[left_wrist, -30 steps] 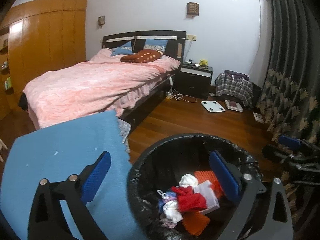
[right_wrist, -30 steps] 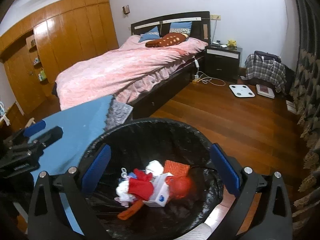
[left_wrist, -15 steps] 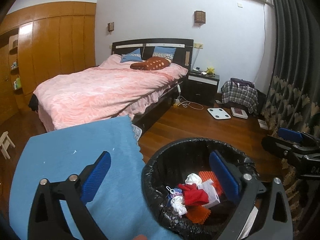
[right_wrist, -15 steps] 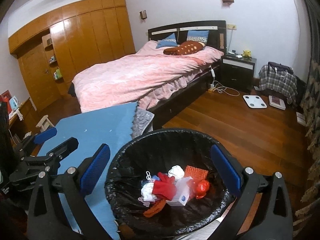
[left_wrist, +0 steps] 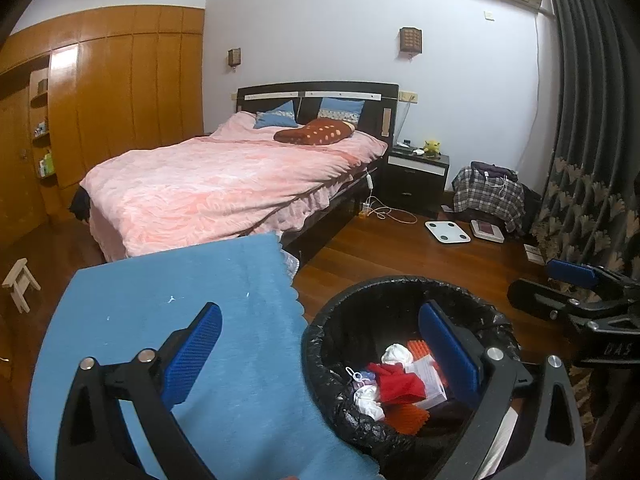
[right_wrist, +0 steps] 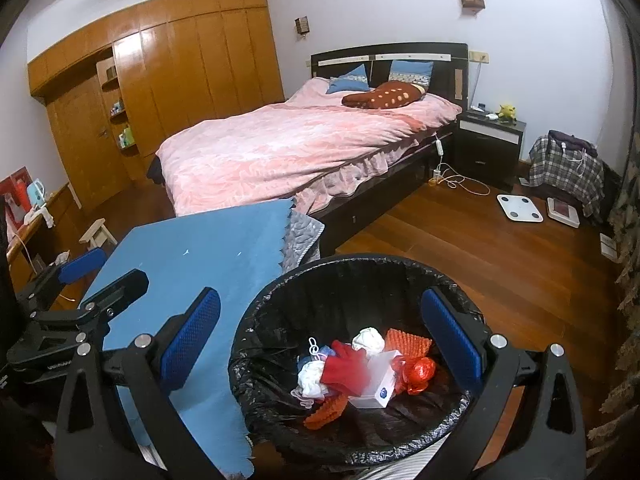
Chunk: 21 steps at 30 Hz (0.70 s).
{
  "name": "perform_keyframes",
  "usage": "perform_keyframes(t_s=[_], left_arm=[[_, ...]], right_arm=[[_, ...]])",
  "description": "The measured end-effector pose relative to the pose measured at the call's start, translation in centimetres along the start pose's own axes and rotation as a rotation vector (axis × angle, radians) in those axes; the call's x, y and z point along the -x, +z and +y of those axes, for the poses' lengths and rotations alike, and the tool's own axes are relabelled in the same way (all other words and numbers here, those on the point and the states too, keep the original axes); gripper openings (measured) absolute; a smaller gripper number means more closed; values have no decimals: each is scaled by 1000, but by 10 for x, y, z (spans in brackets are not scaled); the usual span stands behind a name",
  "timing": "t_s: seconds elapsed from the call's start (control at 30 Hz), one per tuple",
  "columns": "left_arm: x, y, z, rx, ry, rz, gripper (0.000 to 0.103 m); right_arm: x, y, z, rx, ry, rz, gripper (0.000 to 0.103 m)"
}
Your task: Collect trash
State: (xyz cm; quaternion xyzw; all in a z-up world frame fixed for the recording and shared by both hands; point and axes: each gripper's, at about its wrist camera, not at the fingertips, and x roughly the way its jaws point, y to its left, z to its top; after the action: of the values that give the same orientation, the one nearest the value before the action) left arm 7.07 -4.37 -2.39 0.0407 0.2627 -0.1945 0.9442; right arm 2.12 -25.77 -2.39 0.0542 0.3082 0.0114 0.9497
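A round bin with a black liner stands beside a table under a blue cloth. Inside lie a red rag, white wads, a white box, orange pieces and a shiny red wrapper. My left gripper hangs open over the cloth's edge and the bin's left rim, empty. My right gripper is open and empty above the bin. Each gripper shows in the other's view: the right gripper at the right, the left gripper at the left.
A bed with a pink cover fills the middle of the room. Beyond it are a black nightstand, a plaid bag, white scales on the wood floor, dark curtains at right, a wooden wardrobe and a small stool.
Both grippers have risen and drawn back from the bin, so it looks smaller and lower in both views. Both stay open and empty. The trash in the bin has not moved.
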Motion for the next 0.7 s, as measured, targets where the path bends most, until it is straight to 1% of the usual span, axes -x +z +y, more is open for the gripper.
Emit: perform_keyframes(t_s=[0.7], left_arm=[[3, 0, 3, 2, 4, -6, 97]], right_arm=[[-1, 0, 4, 10, 0, 4, 98]])
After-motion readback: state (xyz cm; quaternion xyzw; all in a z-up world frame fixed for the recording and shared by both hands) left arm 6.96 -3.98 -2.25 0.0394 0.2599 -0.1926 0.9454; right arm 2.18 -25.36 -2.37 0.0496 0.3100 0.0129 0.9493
